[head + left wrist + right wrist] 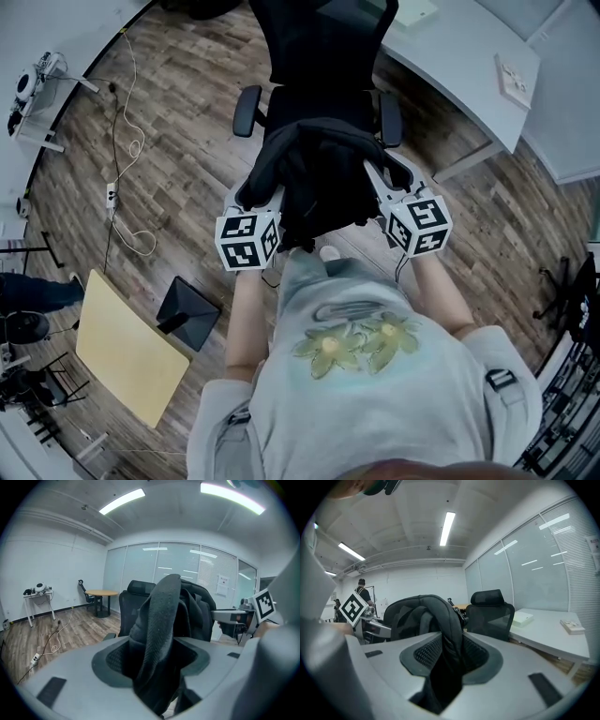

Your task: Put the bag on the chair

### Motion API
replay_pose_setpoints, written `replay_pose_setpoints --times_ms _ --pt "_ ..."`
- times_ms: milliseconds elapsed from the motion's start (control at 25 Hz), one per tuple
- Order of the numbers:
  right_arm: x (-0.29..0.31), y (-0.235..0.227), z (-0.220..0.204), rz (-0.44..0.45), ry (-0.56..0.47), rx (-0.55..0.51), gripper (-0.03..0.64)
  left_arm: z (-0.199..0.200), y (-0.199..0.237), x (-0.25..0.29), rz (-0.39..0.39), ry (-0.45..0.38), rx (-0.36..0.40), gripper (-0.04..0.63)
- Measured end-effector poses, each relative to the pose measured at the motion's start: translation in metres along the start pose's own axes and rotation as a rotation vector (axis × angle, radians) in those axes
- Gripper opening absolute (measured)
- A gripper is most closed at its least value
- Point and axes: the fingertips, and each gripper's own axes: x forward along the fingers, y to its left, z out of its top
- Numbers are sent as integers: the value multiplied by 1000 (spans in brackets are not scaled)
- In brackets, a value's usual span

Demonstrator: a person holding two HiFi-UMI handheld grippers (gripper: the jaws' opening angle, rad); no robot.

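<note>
The left gripper (157, 654) is clamped on the backpack (319, 178) by one of its padded straps (161, 604), which runs up between the jaws and fills the gap. The right gripper (449, 660) grips a second strap (440, 616) the same way, pads pressed against the webbing. Between the two, the black backpack hangs in front of the office chair (323, 66), its body over the front of the chair's seat and between the armrests (247, 108). Whether the bottom touches the seat cannot be told from the head view.

The backpack looks soft and limp: it folds and sags from the straps instead of keeping a shape, so it will likely slump wherever it is let go. The woven strap surface should give good friction, and nothing about it looks fragile. Its weight cannot be judged, though both grippers share it. The straps near the top seem the right hold, since the body then hangs below and can be lowered bottom-first onto the seat, close to the chair's backrest for support.
</note>
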Motion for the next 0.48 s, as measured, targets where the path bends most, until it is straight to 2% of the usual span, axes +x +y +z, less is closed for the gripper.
replay_pose_setpoints --times_ms 480 --pt "49 -26 17 -72 9 23 137 34 27 57 -67 26 20 253"
